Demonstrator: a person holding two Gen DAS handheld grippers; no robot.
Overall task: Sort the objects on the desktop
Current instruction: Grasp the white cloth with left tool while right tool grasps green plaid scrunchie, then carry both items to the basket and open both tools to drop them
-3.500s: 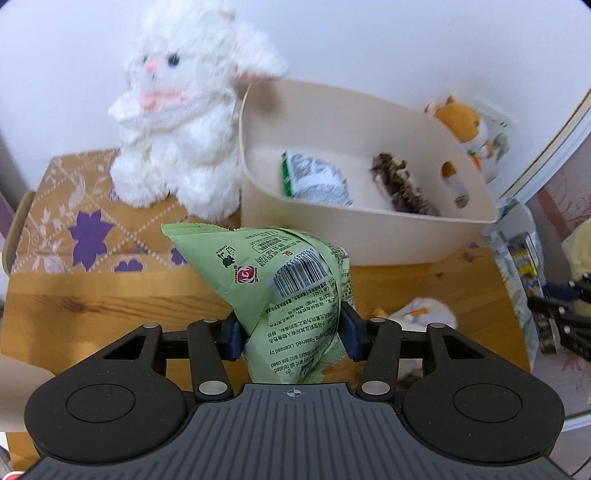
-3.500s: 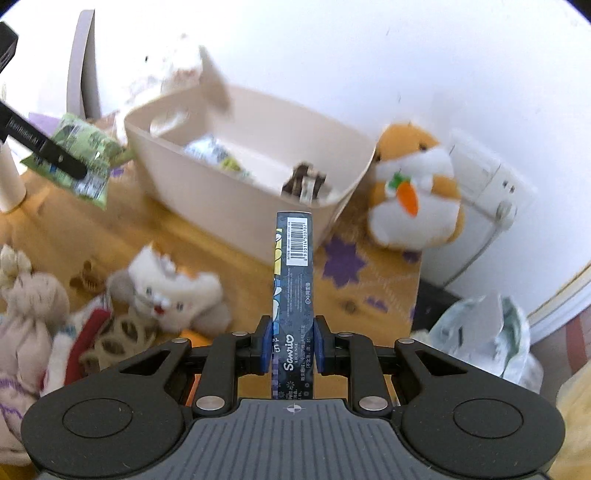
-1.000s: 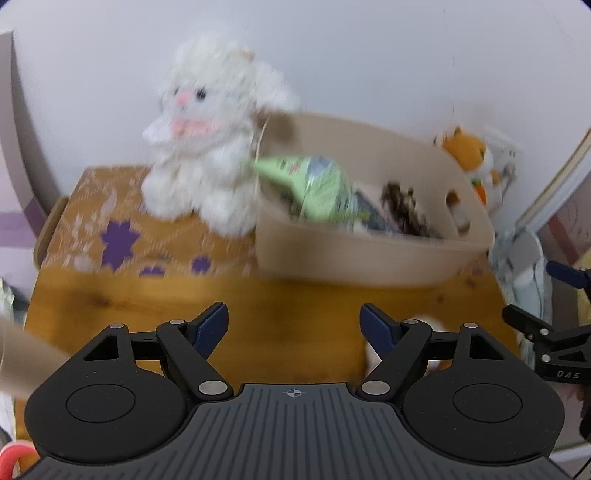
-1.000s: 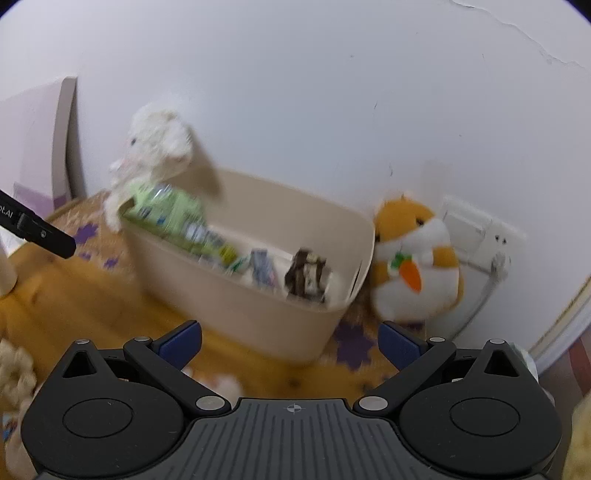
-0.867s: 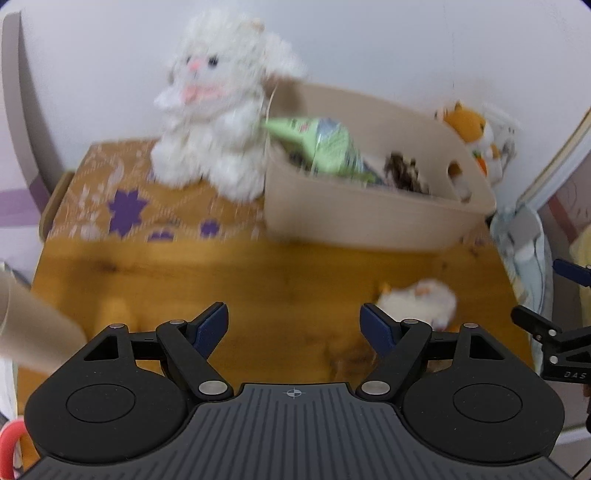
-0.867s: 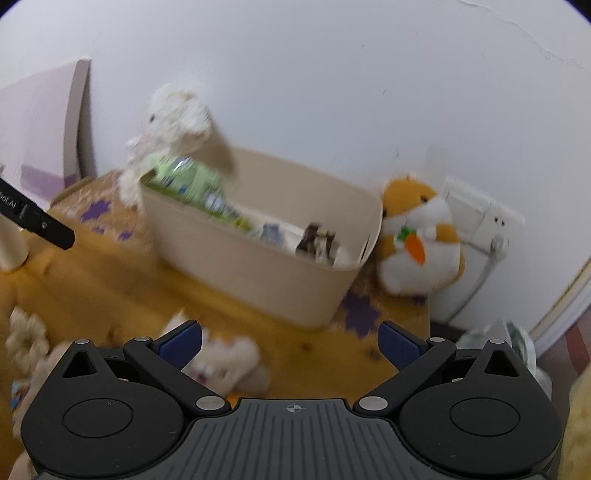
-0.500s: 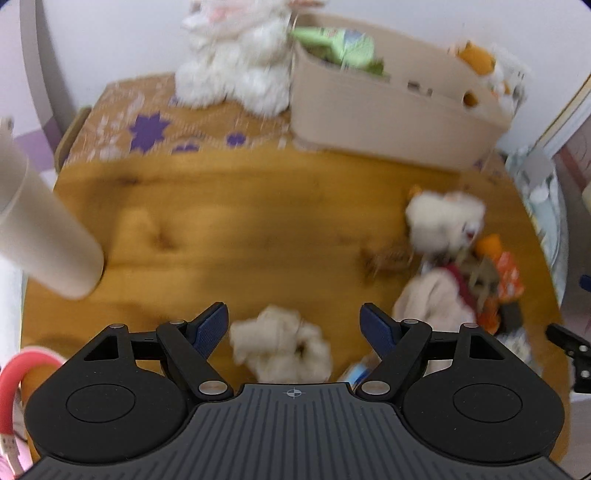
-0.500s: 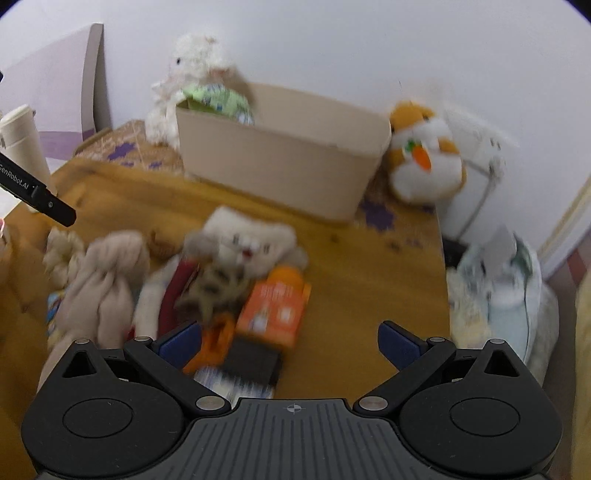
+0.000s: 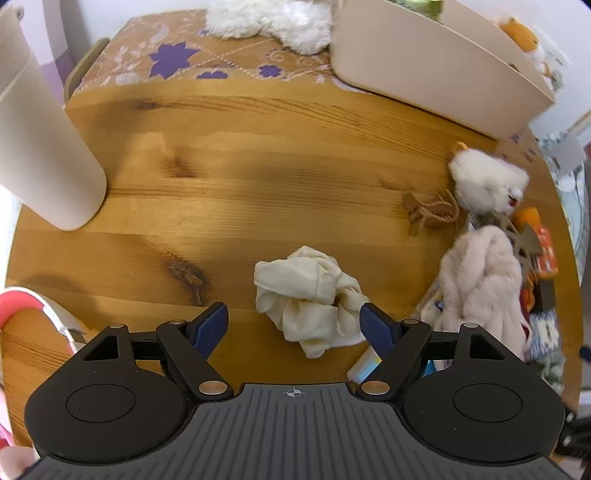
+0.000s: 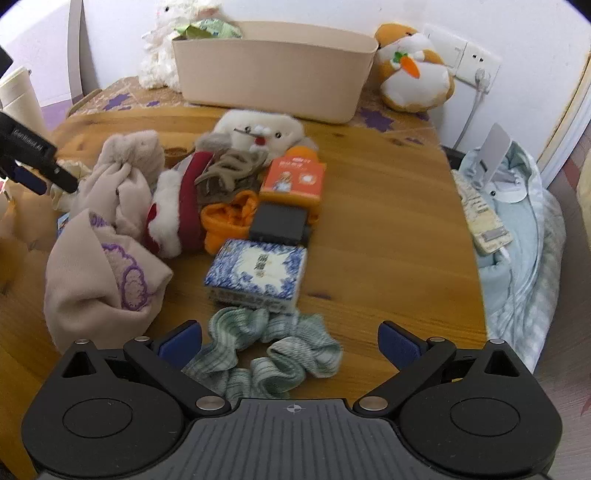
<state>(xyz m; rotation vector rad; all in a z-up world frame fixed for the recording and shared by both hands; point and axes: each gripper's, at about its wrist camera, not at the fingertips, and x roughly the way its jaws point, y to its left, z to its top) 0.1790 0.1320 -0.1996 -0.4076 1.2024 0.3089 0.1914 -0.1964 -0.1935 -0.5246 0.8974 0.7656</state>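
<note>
Softness is what we judge in both targets: our left claw gapes over the cream scrunchie on the wooden surface, our right claw gapes over the green scrunchie, each best pinched across its bunched folds.

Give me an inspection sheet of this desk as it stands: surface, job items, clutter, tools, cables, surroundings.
Surface: wooden table, patterned cloth at the back.
Job's things: beige bin holds a green packet; cream scrunchie and green scrunchie lie loose; blue-white box, orange box, dark box, beige pouches piled together.
Clutter: white plush, hamster plush, beige cylinder.
Tools: left tool open above the cream scrunchie; right tool open above the green scrunchie; both empty.
Cables: white cord plugged into the wall socket.
Surroundings: white wall, light blue bedding right.
</note>
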